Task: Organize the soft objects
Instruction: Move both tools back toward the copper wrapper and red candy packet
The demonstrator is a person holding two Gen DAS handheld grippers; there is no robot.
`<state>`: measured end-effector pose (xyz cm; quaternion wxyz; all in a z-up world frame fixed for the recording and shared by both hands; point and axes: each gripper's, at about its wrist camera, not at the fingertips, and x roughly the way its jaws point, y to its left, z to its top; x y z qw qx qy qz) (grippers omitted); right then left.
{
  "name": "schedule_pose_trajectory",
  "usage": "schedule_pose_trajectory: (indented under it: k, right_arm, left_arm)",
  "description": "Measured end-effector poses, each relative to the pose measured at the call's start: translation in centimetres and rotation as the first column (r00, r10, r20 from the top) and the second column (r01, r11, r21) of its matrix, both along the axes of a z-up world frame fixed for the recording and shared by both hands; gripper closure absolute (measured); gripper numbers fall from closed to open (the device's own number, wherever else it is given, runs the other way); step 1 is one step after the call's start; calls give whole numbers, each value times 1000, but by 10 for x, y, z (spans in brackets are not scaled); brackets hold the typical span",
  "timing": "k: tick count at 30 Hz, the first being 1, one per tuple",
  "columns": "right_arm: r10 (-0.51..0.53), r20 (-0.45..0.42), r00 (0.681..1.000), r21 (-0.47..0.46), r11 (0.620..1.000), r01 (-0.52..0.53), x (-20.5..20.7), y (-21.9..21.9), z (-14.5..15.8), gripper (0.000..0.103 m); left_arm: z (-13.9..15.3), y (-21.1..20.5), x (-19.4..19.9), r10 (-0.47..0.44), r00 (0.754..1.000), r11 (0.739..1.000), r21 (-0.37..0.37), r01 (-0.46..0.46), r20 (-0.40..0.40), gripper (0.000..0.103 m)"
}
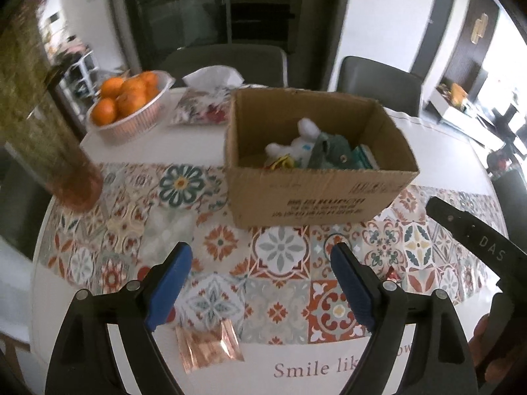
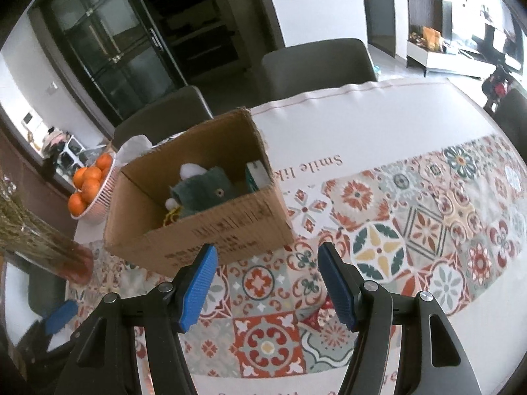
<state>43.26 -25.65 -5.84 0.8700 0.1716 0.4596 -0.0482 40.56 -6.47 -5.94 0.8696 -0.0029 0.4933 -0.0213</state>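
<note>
Cardboard box [image 1: 316,197], corrugated and open-topped, sits at twelve o'clock on the tiled-pattern tablecloth [image 1: 280,296], holding a white plush toy [image 1: 296,141] and perhaps a green cloth [image 1: 332,153]; left gripper [image 1: 262,286] and right gripper [image 2: 268,286] gape wide, empty

An open brown cardboard box [image 1: 316,177] stands on the round tile-patterned table [image 1: 280,263], holding a white plush toy [image 1: 296,141] beside a green cloth [image 1: 329,151]. A pink ribbed bowl of oranges [image 1: 128,105] sits behind it to the left.

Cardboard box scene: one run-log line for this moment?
left gripper: open, empty | right gripper: open, empty | cardboard box: holds white plush, green plush | table: foil wrapper
</note>
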Motion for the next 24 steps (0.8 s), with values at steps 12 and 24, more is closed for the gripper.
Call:
schedule_pose_trajectory:
  k: [12,24]
  right_arm:
    - [-59,-60,996,18,998,60,-22,-11,-34,38]
    - [-117,-149,982,-21,993,115,-27,-9,-74,28]
  left_arm:
    - [-38,7,-30,137,987,990,36,-134,-86,14]
    - [-77,16,-36,257,956,958,168,-232,-144,7]
